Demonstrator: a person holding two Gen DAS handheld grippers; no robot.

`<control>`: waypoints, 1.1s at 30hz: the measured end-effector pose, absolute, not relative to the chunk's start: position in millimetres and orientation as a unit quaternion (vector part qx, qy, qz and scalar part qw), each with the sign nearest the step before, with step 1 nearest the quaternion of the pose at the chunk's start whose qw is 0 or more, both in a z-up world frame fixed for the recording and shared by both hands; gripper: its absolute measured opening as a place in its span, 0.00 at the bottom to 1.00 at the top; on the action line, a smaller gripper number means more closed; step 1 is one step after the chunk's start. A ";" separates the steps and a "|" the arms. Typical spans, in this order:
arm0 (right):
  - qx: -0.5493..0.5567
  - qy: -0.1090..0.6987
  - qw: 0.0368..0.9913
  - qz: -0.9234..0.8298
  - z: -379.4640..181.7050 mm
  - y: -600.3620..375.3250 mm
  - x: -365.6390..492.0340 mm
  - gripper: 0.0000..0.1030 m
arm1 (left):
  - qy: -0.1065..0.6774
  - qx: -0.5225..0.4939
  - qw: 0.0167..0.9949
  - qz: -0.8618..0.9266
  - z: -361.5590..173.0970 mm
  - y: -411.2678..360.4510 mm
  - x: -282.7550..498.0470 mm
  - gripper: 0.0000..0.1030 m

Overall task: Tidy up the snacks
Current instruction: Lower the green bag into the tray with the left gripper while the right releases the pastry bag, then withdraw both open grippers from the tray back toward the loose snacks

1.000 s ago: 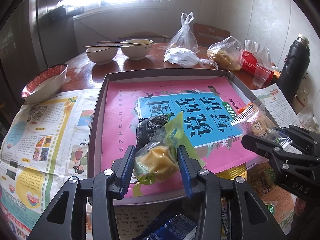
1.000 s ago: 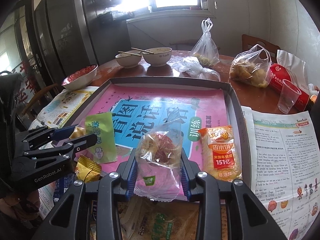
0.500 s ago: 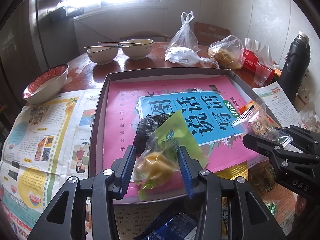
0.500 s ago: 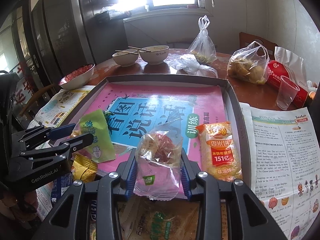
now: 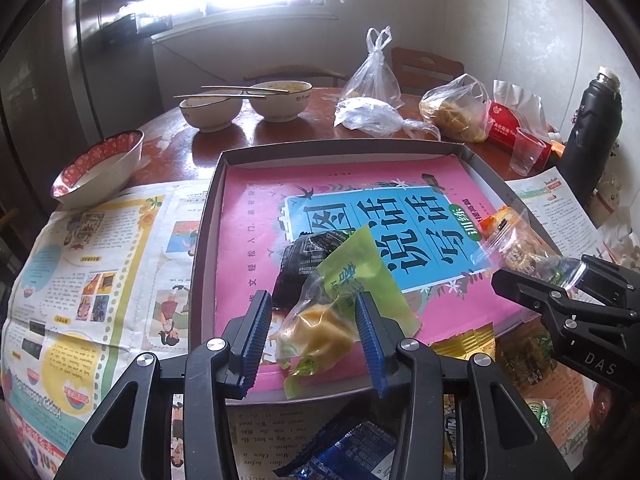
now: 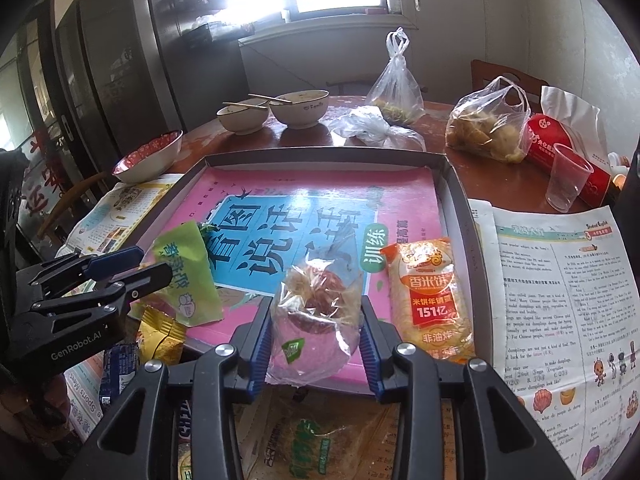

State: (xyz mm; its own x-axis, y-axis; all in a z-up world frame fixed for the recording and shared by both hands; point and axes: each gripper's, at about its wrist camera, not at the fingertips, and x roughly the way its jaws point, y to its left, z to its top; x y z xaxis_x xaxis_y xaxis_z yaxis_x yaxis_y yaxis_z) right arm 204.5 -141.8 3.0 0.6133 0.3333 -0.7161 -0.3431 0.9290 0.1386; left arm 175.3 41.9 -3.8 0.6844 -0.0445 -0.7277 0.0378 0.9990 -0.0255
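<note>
Lying in tray (image 6: 456, 184): rice-cracker packet (image 6: 430, 296)

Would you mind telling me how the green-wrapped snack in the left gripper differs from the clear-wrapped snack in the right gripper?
The green-wrapped snack has an opaque green top with a yellow cake below; the clear-wrapped snack is see-through, showing a reddish, shredded-topped pastry. The green one lies beside a black packet, the clear one beside an orange rice-cracker packet. Both sit between gripper fingers at the box lid's near edge.
</note>
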 end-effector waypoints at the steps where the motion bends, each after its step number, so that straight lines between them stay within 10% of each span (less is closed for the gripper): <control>1: -0.005 0.397 0.898 0.187 3.2 -142.4 204.6 0.40 | 0.396 -0.004 0.918 -0.023 -3.0 41.7 175.0 0.44; 33: 0.023 0.354 0.914 0.198 26.2 -153.5 191.2 0.57 | 0.376 -0.027 0.926 -0.021 19.1 50.0 161.1 0.59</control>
